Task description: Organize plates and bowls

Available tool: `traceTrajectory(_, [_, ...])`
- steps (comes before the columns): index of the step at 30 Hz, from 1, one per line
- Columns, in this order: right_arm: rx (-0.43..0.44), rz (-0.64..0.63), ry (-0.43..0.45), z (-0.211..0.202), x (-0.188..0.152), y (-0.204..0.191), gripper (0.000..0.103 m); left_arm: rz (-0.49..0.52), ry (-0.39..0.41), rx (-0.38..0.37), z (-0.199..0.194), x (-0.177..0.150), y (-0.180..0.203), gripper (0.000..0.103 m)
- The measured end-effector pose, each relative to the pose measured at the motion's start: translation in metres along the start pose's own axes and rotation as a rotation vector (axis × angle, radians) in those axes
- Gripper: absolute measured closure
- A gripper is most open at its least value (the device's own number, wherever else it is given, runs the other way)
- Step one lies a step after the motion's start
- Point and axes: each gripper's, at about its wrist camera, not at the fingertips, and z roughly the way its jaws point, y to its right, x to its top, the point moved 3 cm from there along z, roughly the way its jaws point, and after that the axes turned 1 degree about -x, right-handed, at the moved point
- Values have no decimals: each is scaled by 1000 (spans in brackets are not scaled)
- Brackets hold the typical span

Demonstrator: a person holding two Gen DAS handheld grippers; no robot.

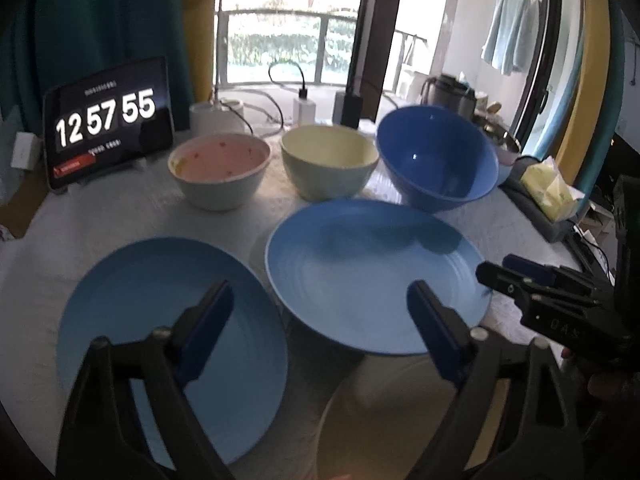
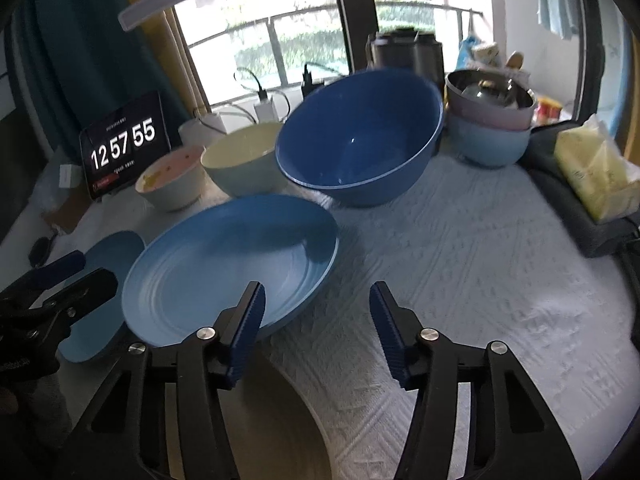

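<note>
Both grippers hover over the white textured tablecloth (image 2: 460,260), nothing held: left gripper (image 1: 320,316) has its blue-padded jaws spread wide above the two plates, right gripper (image 2: 316,320) is spread too, its left finger over the near rim of the right plate. Two round light-blue ribbed plates sit side by side near the front edge: left plate (image 1: 160,340) lies flat, right plate (image 1: 372,276) looks tilted, near rim raised off the cloth, face up toward the cameras; round, so no long axis. Behind them, a row of three bowls, all mouths up: white bowl with pink speckled inside (image 1: 219,170) on the left, pale cream-green bowl (image 1: 329,164) in the middle, large dark-blue plastic bowl (image 1: 436,160) on the right, tipped with its opening leaning toward the plates. The black tablet clock reading 12 57 55 (image 1: 108,120) stands at back left. Right wrist view alone shows a stack at back right: light-blue bowl (image 2: 488,146) with a pink bowl and a steel bowl nested in it, just beside the dark-blue bowl; the left view barely catches it. Yellow tissue pack (image 2: 592,172) sits on a dark pouch at the right edge. Left view shows the left plate whole; right view has it mostly hidden behind the left gripper
</note>
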Motion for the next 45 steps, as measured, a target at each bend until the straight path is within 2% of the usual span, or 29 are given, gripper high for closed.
traceTrajectory(3, [17, 12, -25, 9, 2, 1, 55, -9, -28, -13, 7, -1, 0, 20])
traceTrajectory(8, [44, 20, -46, 19, 3, 0, 62, -41, -85, -40, 19, -6, -4, 42])
traceTrajectory(10, [48, 17, -51, 21, 4, -1, 70, -50, -102, -43, 23, -8, -5, 48])
traceTrajectory(12, [45, 10, -53, 21, 5, -2, 71, -55, -118, -54, 25, -11, -5, 52])
traceTrajectory(20, [22, -3, -49, 20, 4, -4, 73, -56, -106, -45, 21, -13, -5, 58])
traceTrajectory(45, [-14, -33, 23, -33, -8, -25, 74, -42, -21, -78, -31, -23, -3, 58])
